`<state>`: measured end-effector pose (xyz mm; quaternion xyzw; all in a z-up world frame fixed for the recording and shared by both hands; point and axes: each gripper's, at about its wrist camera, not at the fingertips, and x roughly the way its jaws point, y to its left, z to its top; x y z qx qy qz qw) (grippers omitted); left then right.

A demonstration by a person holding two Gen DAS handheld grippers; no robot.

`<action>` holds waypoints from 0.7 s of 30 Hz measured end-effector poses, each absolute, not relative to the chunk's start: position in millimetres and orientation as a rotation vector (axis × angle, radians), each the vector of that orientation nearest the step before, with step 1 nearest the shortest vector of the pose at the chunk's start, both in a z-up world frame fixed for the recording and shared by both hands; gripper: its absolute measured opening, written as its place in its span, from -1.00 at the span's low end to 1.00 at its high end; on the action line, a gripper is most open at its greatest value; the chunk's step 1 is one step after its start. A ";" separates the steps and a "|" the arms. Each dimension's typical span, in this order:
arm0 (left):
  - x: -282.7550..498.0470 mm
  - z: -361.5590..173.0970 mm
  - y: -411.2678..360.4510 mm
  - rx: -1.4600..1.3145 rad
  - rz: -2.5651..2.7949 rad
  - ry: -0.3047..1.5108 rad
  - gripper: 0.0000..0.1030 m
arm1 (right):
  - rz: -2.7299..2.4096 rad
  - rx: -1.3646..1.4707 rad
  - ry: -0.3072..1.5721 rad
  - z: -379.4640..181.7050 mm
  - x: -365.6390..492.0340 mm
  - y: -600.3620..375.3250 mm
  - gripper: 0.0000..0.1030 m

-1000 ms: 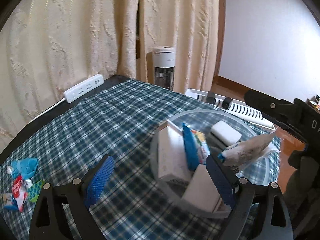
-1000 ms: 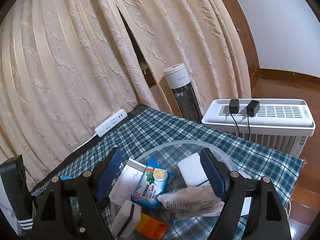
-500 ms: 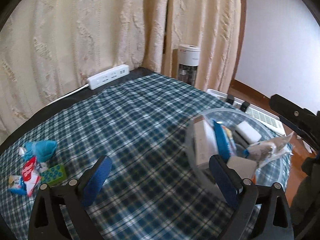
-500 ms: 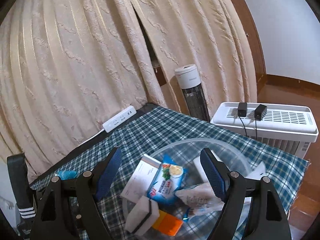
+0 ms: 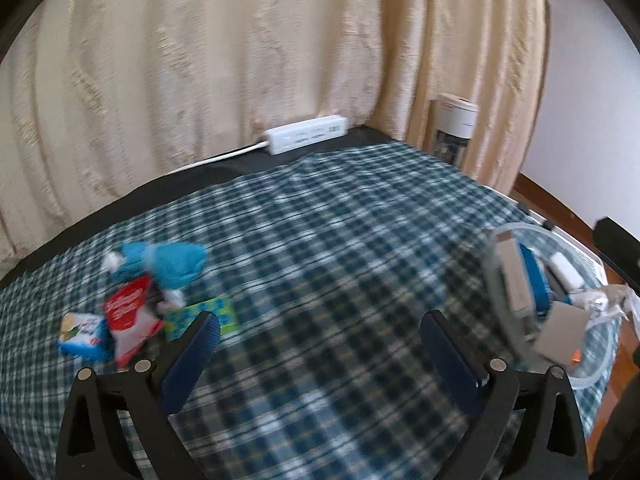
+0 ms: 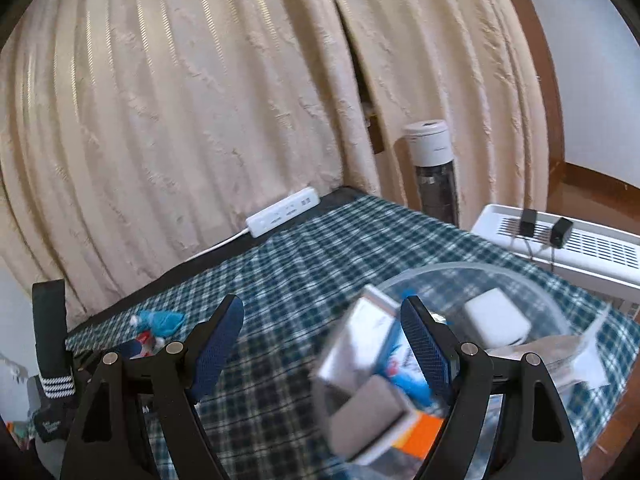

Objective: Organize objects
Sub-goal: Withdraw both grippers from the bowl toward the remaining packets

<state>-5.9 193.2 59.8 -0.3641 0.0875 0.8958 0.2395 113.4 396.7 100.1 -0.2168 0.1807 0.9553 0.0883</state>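
A clear round bowl (image 5: 600, 360) on the checked tablecloth (image 5: 320, 240) holds a white box (image 5: 516, 280), a blue packet, a white block and a crumpled wrapper. My left gripper (image 5: 320, 320) hovers over bare cloth to the bowl's left, its jaws opening with nothing between them. Left of it lies a small pile: a blue cloth pouch (image 5: 168, 260), a red packet (image 5: 130, 312), a green box (image 5: 208, 312) and a blue-white packet (image 5: 82, 334). My right gripper (image 6: 322, 304) stands open and empty, its right finger over the bowl (image 6: 460, 270) and the white box (image 6: 364, 340).
A white power strip (image 5: 306, 134) lies at the table's far edge against cream curtains (image 5: 200, 60). A white tower appliance (image 6: 430, 168) and a low white vented unit (image 6: 560, 248) stand beyond the table's right end. A dark table border rings the cloth.
Both views have swung left: the bowl slid toward the right edge and the pile of small items came nearer the left gripper. The left jaws stand wider. The right jaws are unchanged.
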 end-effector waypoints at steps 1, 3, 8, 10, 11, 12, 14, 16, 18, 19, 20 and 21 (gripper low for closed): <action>-8.7 59.1 187.2 -1.005 2.463 0.232 0.99 | 2.856 -0.656 0.533 99.8 110.6 391.1 0.59; -14.2 58.5 173.7 -1.018 2.490 0.212 0.99 | 2.876 -0.675 0.523 98.9 105.3 380.7 0.59; -26.9 59.2 141.5 -1.038 2.559 0.175 0.99 | 2.924 -0.722 0.505 97.9 93.6 357.0 0.60; -31.8 59.3 126.7 -1.049 2.589 0.158 0.99 | 2.946 -0.752 0.501 96.0 87.8 346.0 0.60; -33.1 59.2 122.7 -1.052 2.598 0.154 0.99 | 2.952 -0.763 0.504 94.8 86.6 343.1 0.60; -35.3 58.7 115.5 -1.058 2.612 0.148 0.99 | 2.962 -0.783 0.510 93.0 83.5 338.4 0.60; -39.3 57.9 104.2 -1.067 2.634 0.137 0.99 | 2.975 -0.815 0.516 90.5 78.2 330.7 0.60; -43.8 56.0 90.2 -1.082 2.661 0.124 0.99 | 2.987 -0.844 0.515 88.0 74.1 322.8 0.60; -48.6 51.0 75.5 -1.111 2.692 0.111 0.99 | 2.999 -0.871 0.516 85.9 69.2 315.2 0.60; -51.0 48.0 68.1 -1.130 2.707 0.100 0.99 | 3.004 -0.885 0.516 84.8 66.6 311.2 0.60; -53.8 44.7 59.6 -1.151 2.723 0.080 0.99 | 3.008 -0.894 0.515 84.0 65.0 308.8 0.60; -56.4 41.4 52.3 -1.169 2.735 0.063 0.99 | 3.013 -0.907 0.512 82.6 62.9 305.0 0.60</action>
